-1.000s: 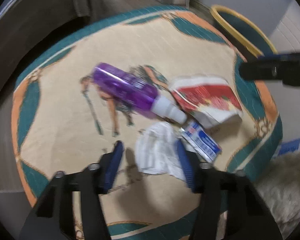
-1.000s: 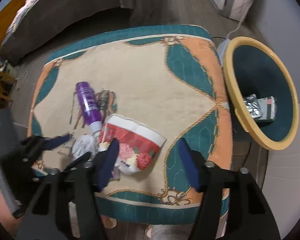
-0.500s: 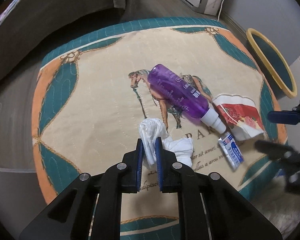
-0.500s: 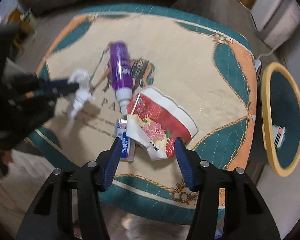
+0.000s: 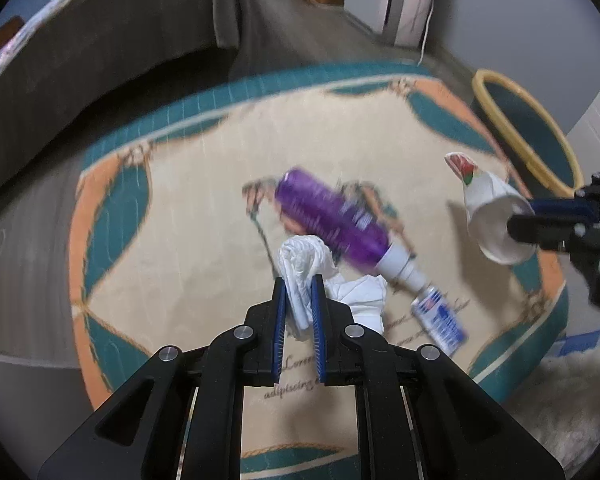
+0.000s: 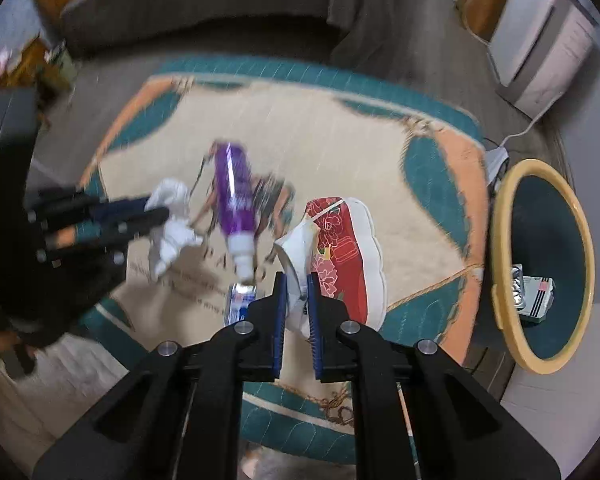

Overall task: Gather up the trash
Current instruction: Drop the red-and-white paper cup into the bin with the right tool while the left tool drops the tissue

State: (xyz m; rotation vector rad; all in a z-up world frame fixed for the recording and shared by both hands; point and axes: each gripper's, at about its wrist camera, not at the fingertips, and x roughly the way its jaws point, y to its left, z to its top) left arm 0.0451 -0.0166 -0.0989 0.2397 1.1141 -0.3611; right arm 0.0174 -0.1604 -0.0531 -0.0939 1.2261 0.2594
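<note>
While the left gripper point(image 5: 298, 300) clamps the crumpled white tissue point(image 5: 306, 264), the right gripper's point(image 6: 297, 300) jaws, just closed, pinch the red floral paper cup point(image 6: 340, 248); the yellow-rimmed teal bin point(image 6: 500, 240) lies beyond the tabletop's point(image 6: 360, 152) right edge, nearer the right hand.

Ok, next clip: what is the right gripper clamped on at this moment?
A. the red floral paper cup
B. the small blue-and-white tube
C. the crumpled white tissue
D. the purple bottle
A: the right gripper has its jaws pinched on the white rim of the red floral paper cup; the purple bottle lies untouched on the cloth.
</note>
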